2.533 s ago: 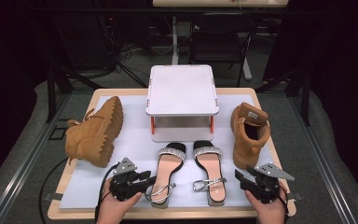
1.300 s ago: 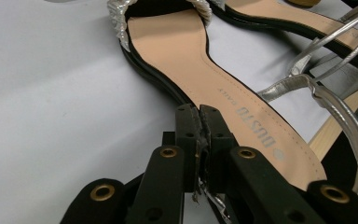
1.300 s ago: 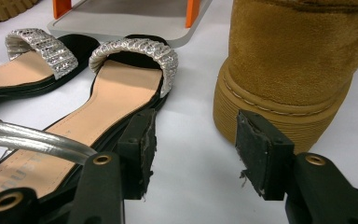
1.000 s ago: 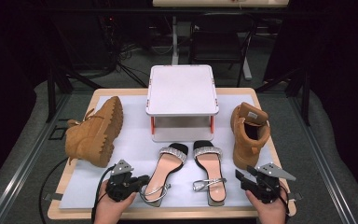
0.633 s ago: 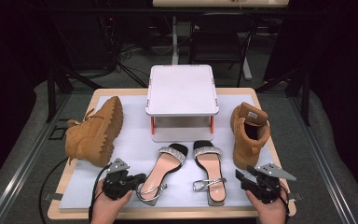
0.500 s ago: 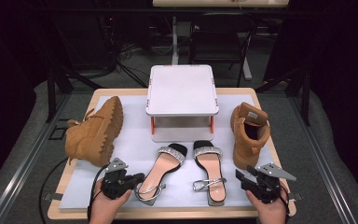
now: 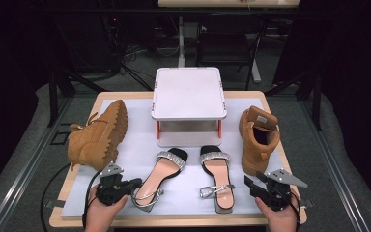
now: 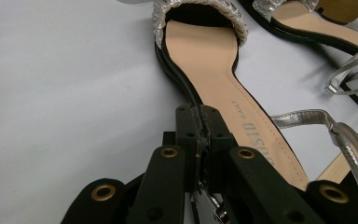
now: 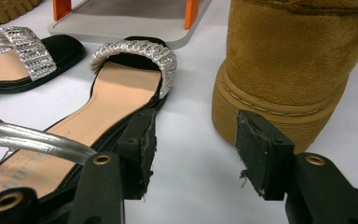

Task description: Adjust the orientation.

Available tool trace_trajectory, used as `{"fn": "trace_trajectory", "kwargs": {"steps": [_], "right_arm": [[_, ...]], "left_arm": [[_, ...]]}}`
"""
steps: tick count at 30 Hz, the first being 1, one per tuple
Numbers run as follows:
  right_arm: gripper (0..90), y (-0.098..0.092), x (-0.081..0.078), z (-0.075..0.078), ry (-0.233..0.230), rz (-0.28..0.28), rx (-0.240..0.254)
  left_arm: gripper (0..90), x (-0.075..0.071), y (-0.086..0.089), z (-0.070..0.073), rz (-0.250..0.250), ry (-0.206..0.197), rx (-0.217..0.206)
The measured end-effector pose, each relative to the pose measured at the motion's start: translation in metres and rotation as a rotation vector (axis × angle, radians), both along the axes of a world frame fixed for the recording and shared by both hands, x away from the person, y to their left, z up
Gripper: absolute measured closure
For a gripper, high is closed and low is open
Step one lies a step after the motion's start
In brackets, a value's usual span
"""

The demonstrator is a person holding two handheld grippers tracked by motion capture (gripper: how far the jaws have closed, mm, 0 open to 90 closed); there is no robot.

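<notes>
My left tool [image 7: 136, 184] is clenched tight, its jaws pressed together on the edge of the left sandal [image 7: 158, 177] near the heel end; in the left gripper view the closed jaws sit over the sandal's tan insole [image 8: 214, 74], with the silver ankle strap [image 8: 326, 128] just beside them. That sandal lies slanted on the white mat [image 7: 135, 145] at the near side of the bench [image 7: 84, 223]. My right tool [image 7: 251, 183] is released, jaws apart and holding nothing; between them I see bare mat, with the right sandal [image 9: 121, 93] beside one jaw and the upright boot [image 9: 289, 70] beside the other. Farther out, a second boot [image 7: 99, 135] lies on its side at the left, and a white stand with orange legs [image 7: 188, 94] sits behind the sandals.
</notes>
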State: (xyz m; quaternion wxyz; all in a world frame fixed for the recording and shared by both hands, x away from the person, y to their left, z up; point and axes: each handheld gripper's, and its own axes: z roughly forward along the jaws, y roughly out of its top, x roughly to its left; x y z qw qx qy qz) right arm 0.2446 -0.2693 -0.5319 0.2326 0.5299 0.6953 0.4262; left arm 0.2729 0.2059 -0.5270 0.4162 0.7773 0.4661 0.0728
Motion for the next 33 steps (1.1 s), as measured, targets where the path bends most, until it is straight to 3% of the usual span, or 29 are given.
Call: {"fn": "trace_trajectory", "kwargs": {"steps": [11,17,22,25,28,33], "right_arm": [[46.9,0.004,-0.003,0.003,-0.017,0.005,0.0],[39.0,0.013,-0.005,0.006,-0.006,0.024,0.018],[36.2,0.022,-0.008,0.008,-0.008,0.043,0.005],[35.7,0.028,-0.01,0.01,-0.01,0.06,0.004],[35.6,0.033,-0.013,0.012,-0.015,0.072,0.008],[37.6,0.036,-0.019,0.016,-0.013,0.068,0.017]], "left_arm": [[87.6,-0.003,0.023,-0.002,0.041,0.011,-0.011],[87.3,-0.003,0.025,-0.003,0.045,0.006,-0.012],[85.9,-0.004,0.025,-0.003,0.053,-0.009,0.005],[79.3,-0.004,0.026,-0.003,0.07,-0.034,-0.002],[63.2,-0.004,0.028,-0.002,0.077,-0.039,-0.06],[57.7,-0.004,0.025,-0.005,0.075,-0.042,-0.046]]}}
